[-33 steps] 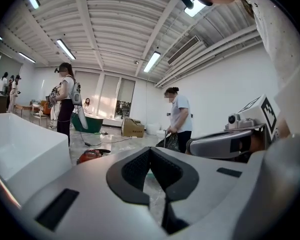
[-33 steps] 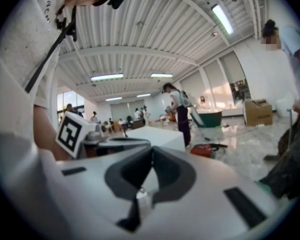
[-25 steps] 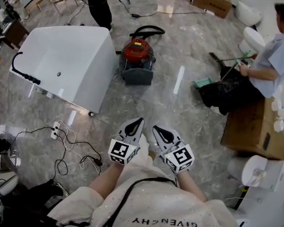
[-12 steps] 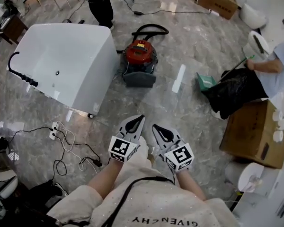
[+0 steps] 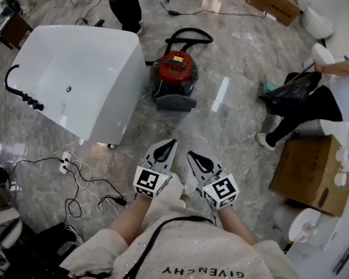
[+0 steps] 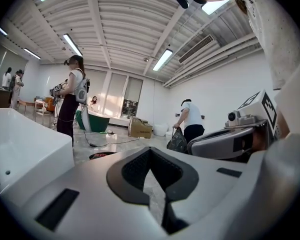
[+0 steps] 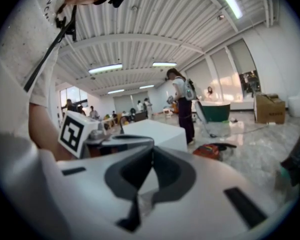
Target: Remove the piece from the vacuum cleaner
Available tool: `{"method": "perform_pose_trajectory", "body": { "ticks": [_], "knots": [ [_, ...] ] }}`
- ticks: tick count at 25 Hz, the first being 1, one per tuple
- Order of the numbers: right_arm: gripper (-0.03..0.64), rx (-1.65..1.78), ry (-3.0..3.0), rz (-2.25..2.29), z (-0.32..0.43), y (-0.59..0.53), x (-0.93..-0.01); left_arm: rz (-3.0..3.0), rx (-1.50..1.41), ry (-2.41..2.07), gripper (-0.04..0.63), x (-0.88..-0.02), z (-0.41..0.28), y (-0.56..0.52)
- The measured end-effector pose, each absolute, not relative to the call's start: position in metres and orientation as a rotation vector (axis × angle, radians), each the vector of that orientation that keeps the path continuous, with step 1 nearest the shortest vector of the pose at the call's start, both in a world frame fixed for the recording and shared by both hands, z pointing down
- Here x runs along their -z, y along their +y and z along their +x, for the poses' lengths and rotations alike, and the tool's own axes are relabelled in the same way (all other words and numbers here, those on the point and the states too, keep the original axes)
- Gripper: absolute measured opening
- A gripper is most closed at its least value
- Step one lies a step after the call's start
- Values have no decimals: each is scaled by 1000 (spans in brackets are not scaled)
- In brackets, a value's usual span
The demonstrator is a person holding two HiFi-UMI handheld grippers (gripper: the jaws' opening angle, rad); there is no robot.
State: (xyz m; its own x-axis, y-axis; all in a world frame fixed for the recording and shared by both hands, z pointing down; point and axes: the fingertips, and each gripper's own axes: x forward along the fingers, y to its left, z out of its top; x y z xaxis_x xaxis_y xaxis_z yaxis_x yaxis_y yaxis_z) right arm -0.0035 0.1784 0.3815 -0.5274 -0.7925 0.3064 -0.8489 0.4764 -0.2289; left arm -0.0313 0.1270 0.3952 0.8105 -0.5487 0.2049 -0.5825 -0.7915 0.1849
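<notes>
A red vacuum cleaner (image 5: 174, 68) with a grey base and a black hose (image 5: 190, 35) looped behind it stands on the marble floor, well ahead of me. It shows small and low in the right gripper view as the vacuum cleaner (image 7: 211, 150). My left gripper (image 5: 168, 146) and right gripper (image 5: 193, 157) are held side by side close to my body, both pointing towards the vacuum and far short of it. Both have their jaws shut with nothing between them.
A white bathtub (image 5: 75, 74) on casters stands left of the vacuum. White cables and a power strip (image 5: 67, 158) lie on the floor at left. A cardboard box (image 5: 311, 167) sits at right, beside a bending person (image 5: 314, 100). Another person's legs (image 5: 125, 4) stand beyond the tub.
My view has moved forward: the tub, the vacuum and the box have slid down the picture. The person at right has bent lower. Both grippers stay as they were.
</notes>
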Motion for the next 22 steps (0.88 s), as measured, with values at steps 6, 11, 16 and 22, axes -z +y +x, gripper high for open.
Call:
{"method": "perform_pose_trajectory", "body": {
  "ticks": [6,11,16,22],
  "knots": [
    [14,-560,-2556,1422,-2,142,-391,2742,-221,-864,20,-406,-34,93],
    [14,-559,-2548,1416,7,115,-402,2725,-249,-803,20,-418,-27,81],
    [14,-593,-2534,1431,20,99,-412,2717,-259,-803,20,-427,-18,66],
    [14,-627,-2548,1389,33,68,-434,2695,-285,-838,20,-444,-5,35]
  ]
}}
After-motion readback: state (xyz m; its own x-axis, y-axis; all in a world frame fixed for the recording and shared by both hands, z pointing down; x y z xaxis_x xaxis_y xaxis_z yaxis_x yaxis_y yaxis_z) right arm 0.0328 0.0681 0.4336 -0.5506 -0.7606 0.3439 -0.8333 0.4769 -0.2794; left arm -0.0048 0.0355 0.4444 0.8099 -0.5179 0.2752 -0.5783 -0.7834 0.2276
